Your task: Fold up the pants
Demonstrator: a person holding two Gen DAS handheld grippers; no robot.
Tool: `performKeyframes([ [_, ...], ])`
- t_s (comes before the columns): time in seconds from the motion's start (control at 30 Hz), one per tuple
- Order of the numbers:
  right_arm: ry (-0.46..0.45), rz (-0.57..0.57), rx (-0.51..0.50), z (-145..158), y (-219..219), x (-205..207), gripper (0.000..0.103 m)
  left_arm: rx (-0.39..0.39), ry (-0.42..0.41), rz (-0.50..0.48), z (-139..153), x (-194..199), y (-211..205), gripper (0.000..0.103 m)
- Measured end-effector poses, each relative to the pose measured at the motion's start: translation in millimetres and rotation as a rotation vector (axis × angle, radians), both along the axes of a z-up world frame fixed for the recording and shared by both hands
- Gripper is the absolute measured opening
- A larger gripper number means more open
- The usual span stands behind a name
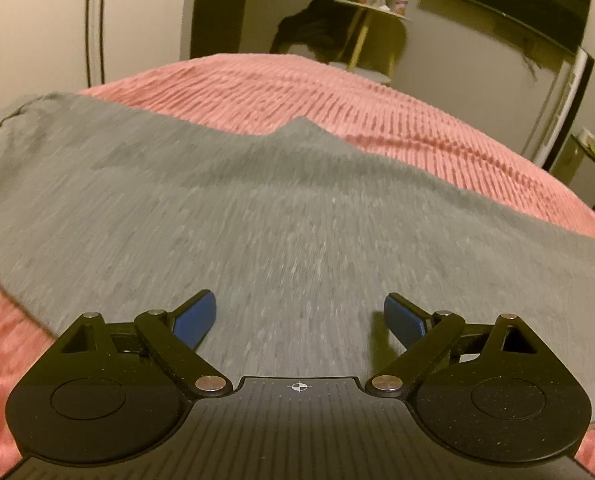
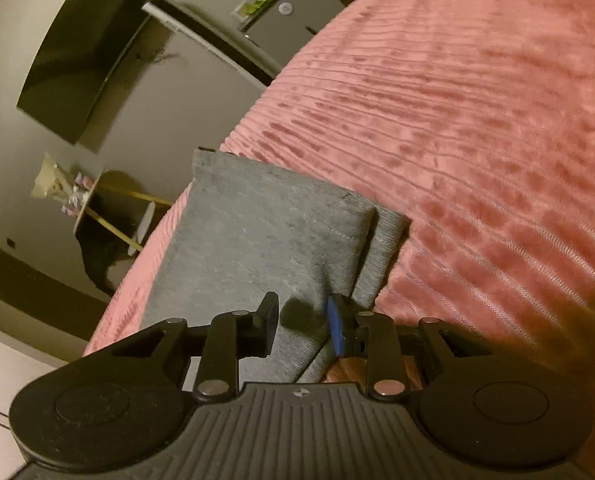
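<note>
Grey fabric fills the space directly under both claws: the pants [image 1: 257,208] lie spread on the pink ribbed bedspread [image 1: 417,120], which runs on ahead of and to both sides of each claw. In the left wrist view the cloth stretches far forward of the fingertips to a small raised peak. In the right wrist view it shows as a folded stack, with a narrower layer peeking out on the right edge, just ahead of the fingertips.

The left gripper [image 1: 299,320] stands wide open, its blue pads apart above the cloth and holding nothing. The right gripper [image 2: 302,326] is only partly open; fabric lies below and between its fingers, but the pads do not appear to press on it.

What could go wrong, as I judge it: the layers by the right claw are not squared, so a pinch there may catch only the top ply and drag the fold askew. The plush bedspread could also be nipped along with the cloth.

Motion blur smears the weave in the left view, hiding seams and hems. The pants are cut off by the frame at left and below, so waistband and cuffs cannot be told apart. Beyond the bed, a small round table [image 1: 371,8] with unclear items is barely legible.
</note>
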State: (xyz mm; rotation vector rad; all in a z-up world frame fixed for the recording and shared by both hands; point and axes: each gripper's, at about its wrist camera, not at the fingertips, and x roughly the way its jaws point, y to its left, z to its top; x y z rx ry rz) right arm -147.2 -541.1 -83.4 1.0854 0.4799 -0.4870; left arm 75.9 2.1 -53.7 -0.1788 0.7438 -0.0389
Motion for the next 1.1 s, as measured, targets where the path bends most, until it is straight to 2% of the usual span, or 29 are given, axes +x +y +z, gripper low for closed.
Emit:
performKeyframes([
  [0.13, 0.014, -0.038, -0.024, -0.7, 0.2, -14.5, 0.028, -0.034, 0.0, 0.025, 1.2, -6.5, 2.3, 0.095],
  [0.3, -0.029, -0.071, 0.021, -6.0, -6.9, -20.7, 0.03, 0.033, -0.005, 0.002, -2.2, -8.9, -7.3, 0.095],
  [0.4, -0.041, -0.058, -0.015, -4.4, -10.6, -9.8, 0.03, 0.043, -0.008, -0.007, -3.0, -8.8, -8.3, 0.095],
  [0.47, -0.021, -0.048, -0.021, -3.3, -12.5, -1.4, 0.027, 0.02, -0.009, -0.001, -2.6, -8.6, -5.1, 0.095],
  [0.5, -0.009, -0.046, -0.039, -0.7, -13.0, 2.6, 0.011, 0.003, -0.01, 0.006, -2.2, -8.7, -2.9, 0.095],
  [0.53, -0.001, -0.042, -0.072, 3.9, -11.8, 4.4, 0.004, -0.014, -0.013, 0.013, -1.5, -8.9, -0.9, 0.095],
  [0.6, -0.028, -0.052, -0.13, 14.0, -6.0, -2.6, 0.004, -0.047, -0.033, 0.034, 0.8, -10.3, 3.4, 0.095],
  [0.67, -0.01, -0.097, -0.191, 20.3, -1.1, -12.3, 0.003, -0.061, -0.059, 0.045, 3.6, -11.6, 5.1, 0.095],
  [0.8, 0.072, -0.126, -0.126, 2.8, -6.1, -18.3, 0.006, -0.042, -0.043, 0.028, 0.8, -6.7, 1.2, 0.095],
  [0.87, 0.022, -0.137, -0.089, 0.0, -7.7, -26.7, 0.013, -0.032, -0.037, 0.024, -1.0, -5.5, -0.1, 0.095],
  [0.9, -0.007, -0.136, -0.06, -1.1, -9.7, -29.3, 0.027, -0.032, -0.038, 0.023, -0.8, -5.3, -0.4, 0.095],
  [0.93, -0.023, -0.131, -0.042, -2.1, -11.1, -30.2, 0.053, -0.037, -0.039, 0.023, -0.9, -4.6, -0.3, 0.095],
  [0.97, -0.039, -0.119, -0.034, -2.7, -12.3, -29.2, 0.062, -0.045, -0.039, 0.023, -1.0, -3.7, 0.0, 0.095],
  [1.1, -0.028, -0.107, -0.053, -2.7, -15.5, -17.8, 0.064, -0.043, -0.039, 0.02, -2.2, -4.2, -0.8, 0.095],
])
